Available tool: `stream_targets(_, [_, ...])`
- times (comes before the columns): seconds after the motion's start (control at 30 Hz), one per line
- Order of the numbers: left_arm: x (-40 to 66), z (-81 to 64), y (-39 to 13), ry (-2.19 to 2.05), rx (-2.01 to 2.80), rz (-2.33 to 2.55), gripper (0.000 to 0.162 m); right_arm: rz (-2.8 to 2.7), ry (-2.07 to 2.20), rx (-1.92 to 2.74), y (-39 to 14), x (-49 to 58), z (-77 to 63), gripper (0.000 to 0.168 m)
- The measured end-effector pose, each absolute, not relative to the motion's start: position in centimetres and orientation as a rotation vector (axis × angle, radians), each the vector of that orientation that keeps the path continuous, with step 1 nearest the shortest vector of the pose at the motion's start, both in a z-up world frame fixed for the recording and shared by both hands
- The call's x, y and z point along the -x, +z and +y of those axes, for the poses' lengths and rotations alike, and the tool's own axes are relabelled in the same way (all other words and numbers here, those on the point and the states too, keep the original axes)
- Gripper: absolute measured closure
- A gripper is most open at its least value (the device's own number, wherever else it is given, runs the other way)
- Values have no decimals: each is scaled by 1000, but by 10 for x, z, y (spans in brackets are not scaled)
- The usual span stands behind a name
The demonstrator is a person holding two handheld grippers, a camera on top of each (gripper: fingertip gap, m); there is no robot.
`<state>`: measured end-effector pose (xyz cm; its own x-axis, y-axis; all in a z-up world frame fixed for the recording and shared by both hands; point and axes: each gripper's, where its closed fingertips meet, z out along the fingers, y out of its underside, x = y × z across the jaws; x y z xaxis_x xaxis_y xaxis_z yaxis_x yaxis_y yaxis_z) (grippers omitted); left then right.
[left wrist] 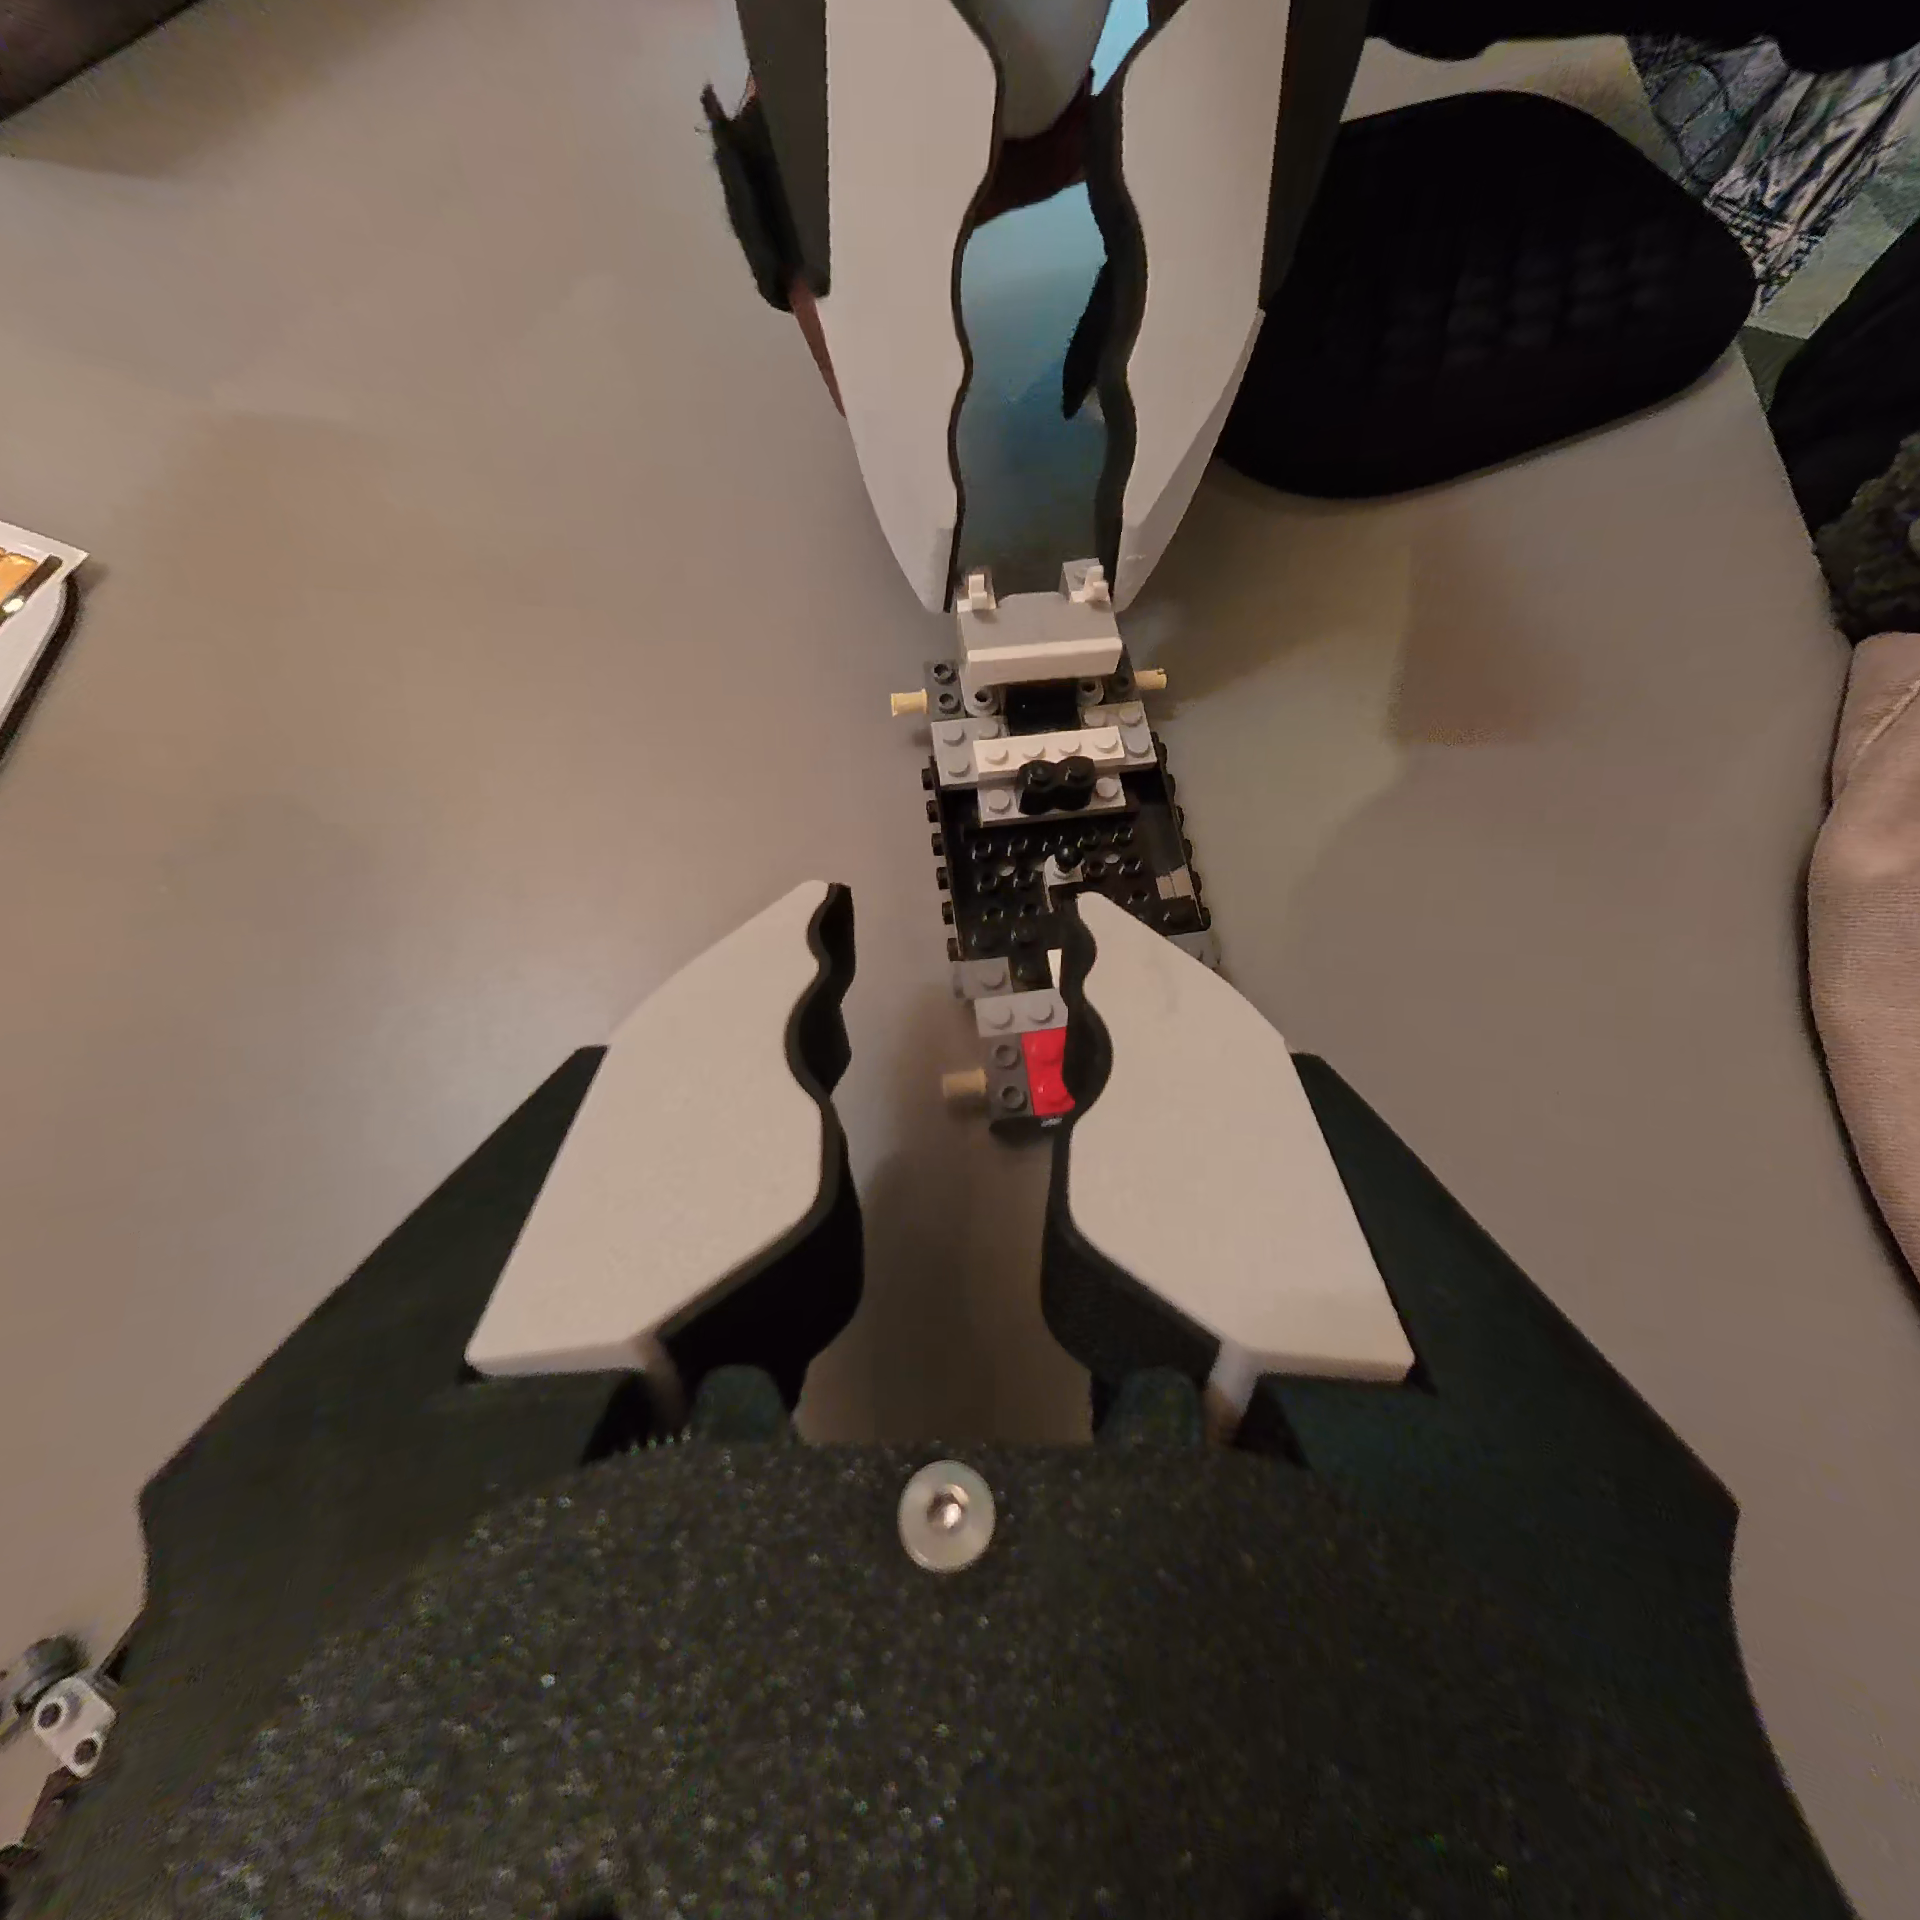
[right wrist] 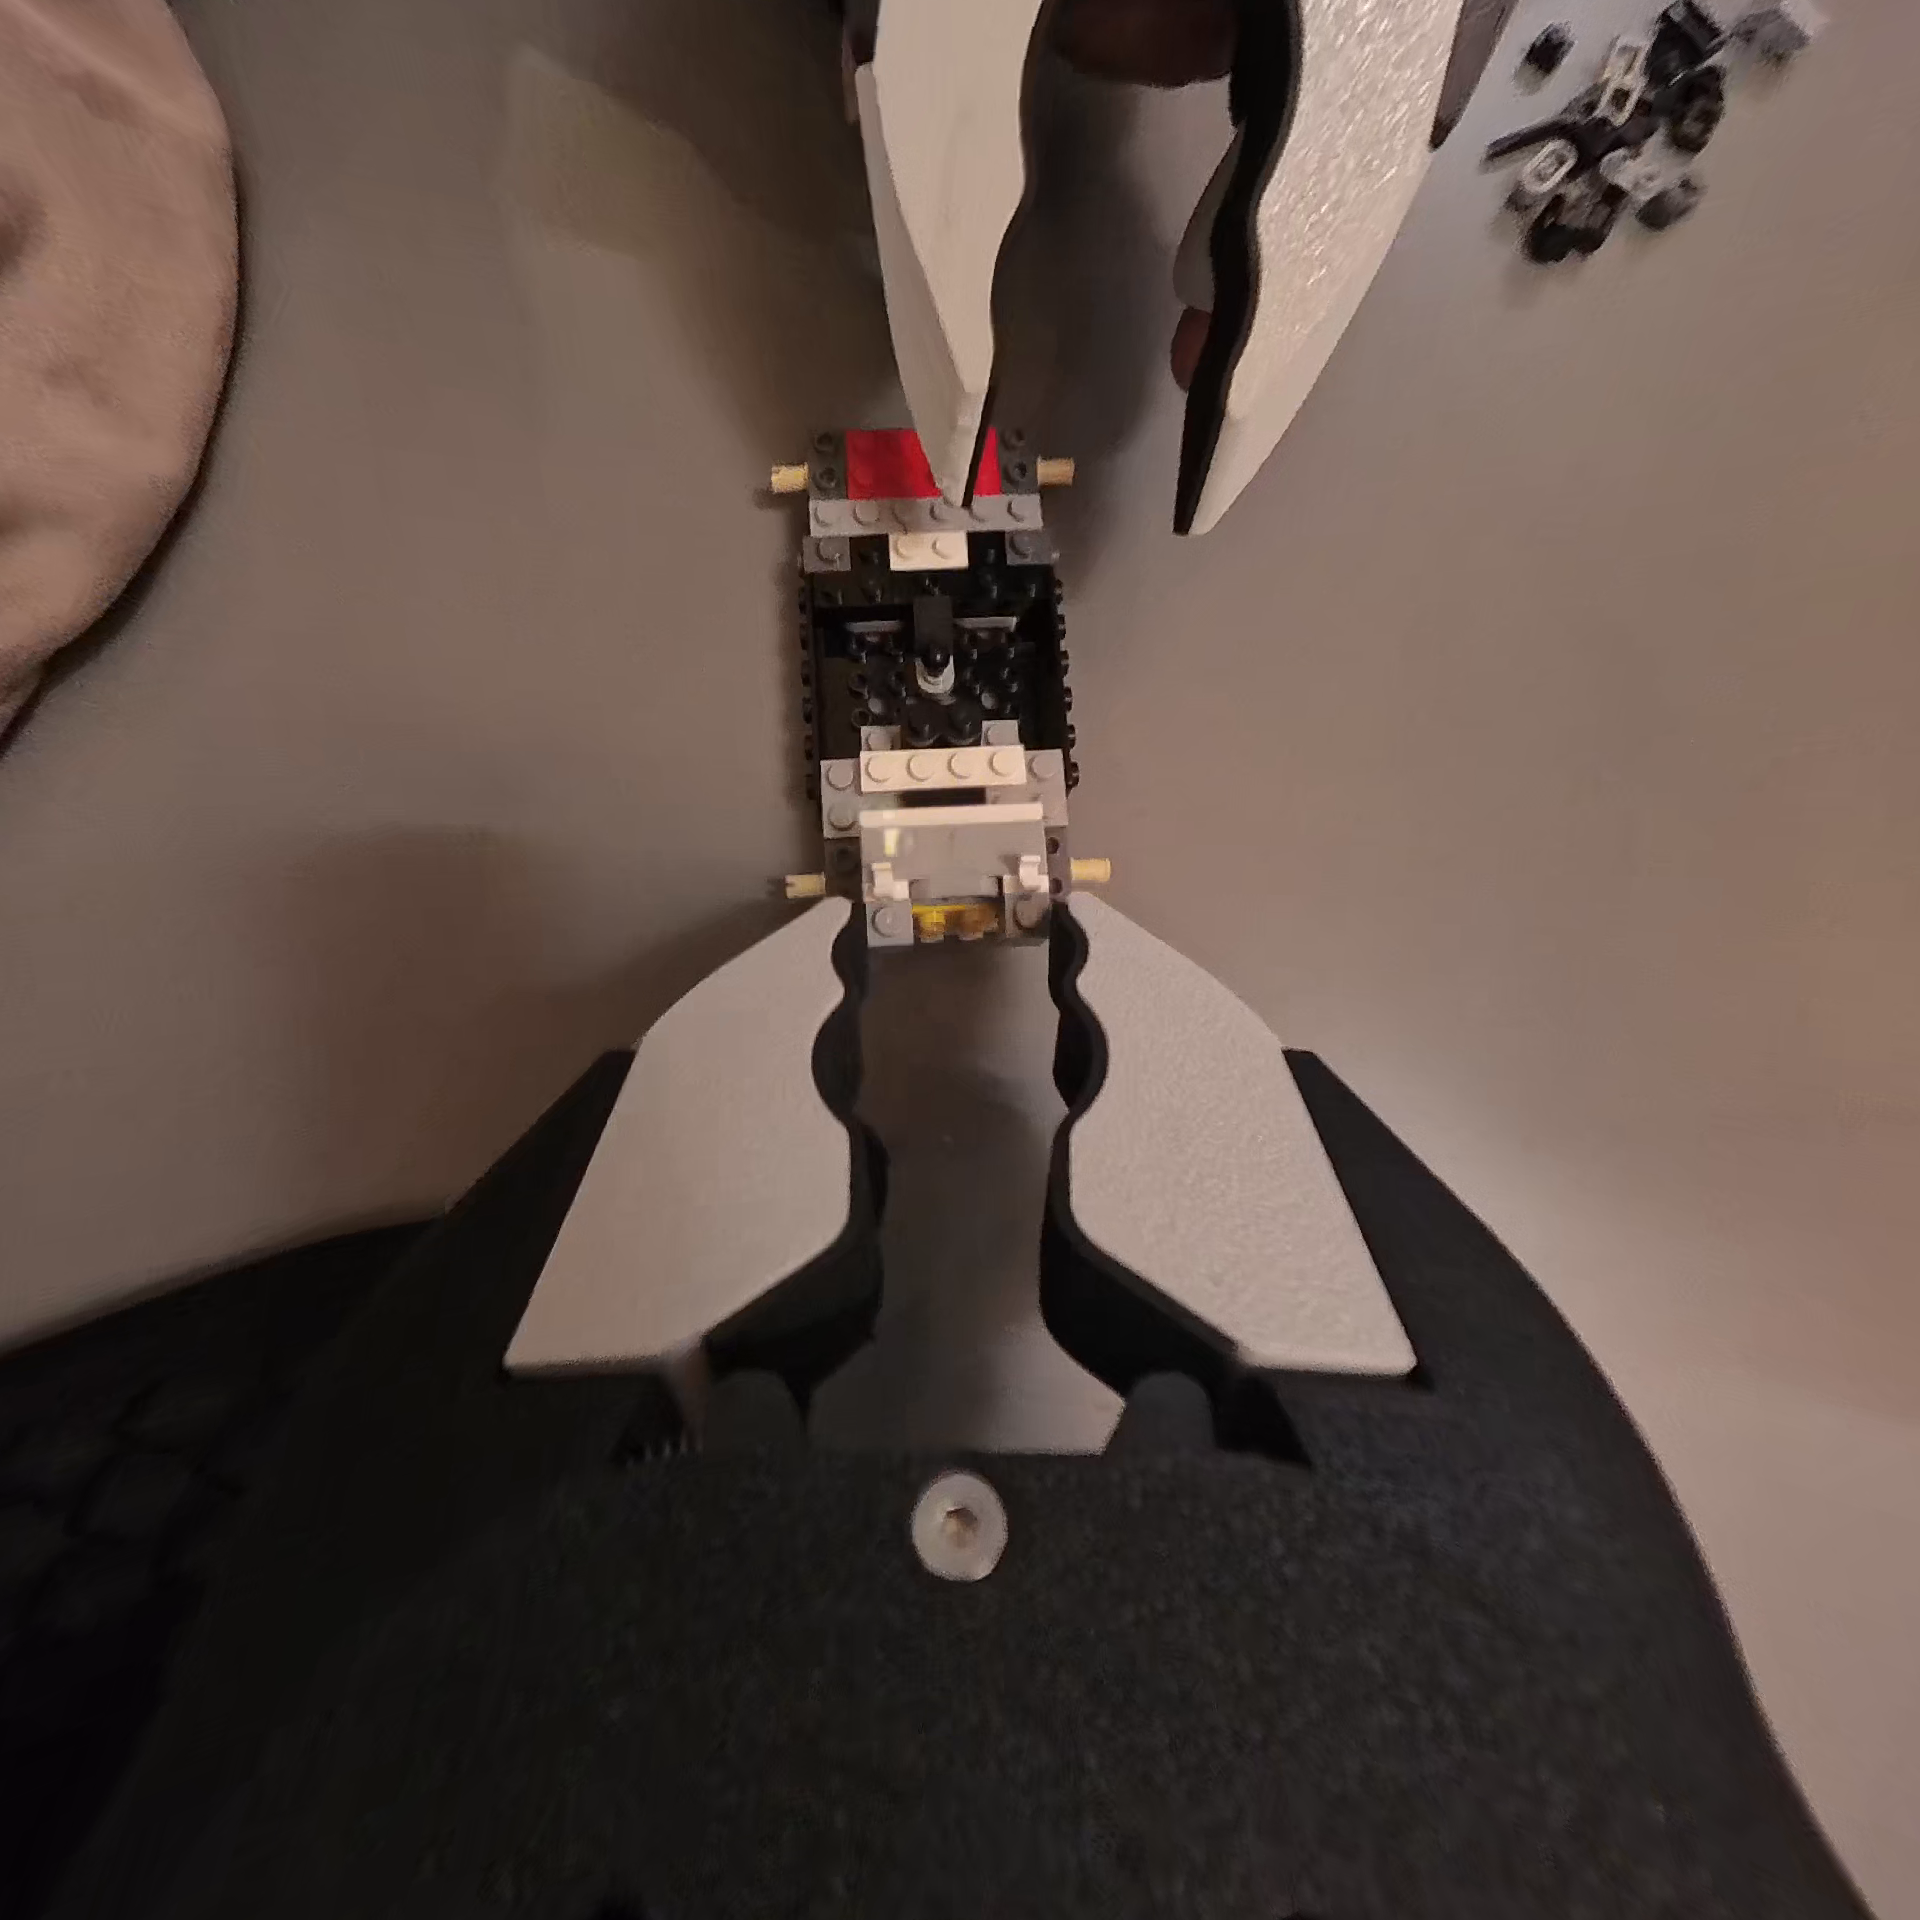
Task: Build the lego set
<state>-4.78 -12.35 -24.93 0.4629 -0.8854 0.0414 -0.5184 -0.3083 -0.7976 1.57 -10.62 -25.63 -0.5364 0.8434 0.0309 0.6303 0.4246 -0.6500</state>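
Left gripper [left wrist: 961, 925]: jaws apart, nothing clamped between them. Its right finger [left wrist: 1174, 1049] lies over the red end of the lego build [left wrist: 1055, 831], tip on or just above the red brick [left wrist: 1044, 1070]; actual contact can't be confirmed. Its left finger [left wrist: 727, 1049] sits off to the side over bare table. In the right wrist view the same gripper [right wrist: 1081, 488] comes in from the top, one tip down at the red piece [right wrist: 883, 464], the other well clear beside the build.

Right gripper [right wrist: 956, 920]: jaws spread roughly to the width of the build's near end, fingertips [right wrist: 831, 935] flanking the light grey block with the yellow stud row [right wrist: 951, 923]. They look snug against it, but whether they squeeze it can't be told. In the left wrist view this gripper [left wrist: 1034, 582] closes in on the far end at the two white clips.

The build is a long, narrow chassis lying flat on the grey table [left wrist: 416, 727], between the two grippers and lengthwise in line with both. Black studded floor in the middle, light grey plates across it, tan axle pins sticking out both sides at each end.

Farther out: loose pile of black and grey lego parts [right wrist: 1621, 135] on the table behind the left gripper; corner of a printed sheet [left wrist: 31, 613] at the table's left edge; black mesh chair seat [left wrist: 1507, 301] beyond the far edge; beige fabric [right wrist: 94, 343] at one side.
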Motion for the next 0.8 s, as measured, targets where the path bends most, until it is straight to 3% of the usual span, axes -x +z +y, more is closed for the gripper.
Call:
stream_targets(0.6, [47, -124, -250, -651, 1973, 1168, 124, -2407, 747, 1237, -246, -13, -108, 121])
stream_targets(0.73, [47, -125, -251, -654, 1976, 1174, 124, -2471, 666, 1225, -252, -6, -110, 124])
stream_targets(0.8, [47, -125, -251, -651, 1974, 1175, 124, -2509, 656, 1233, -256, -6, -110, 136])
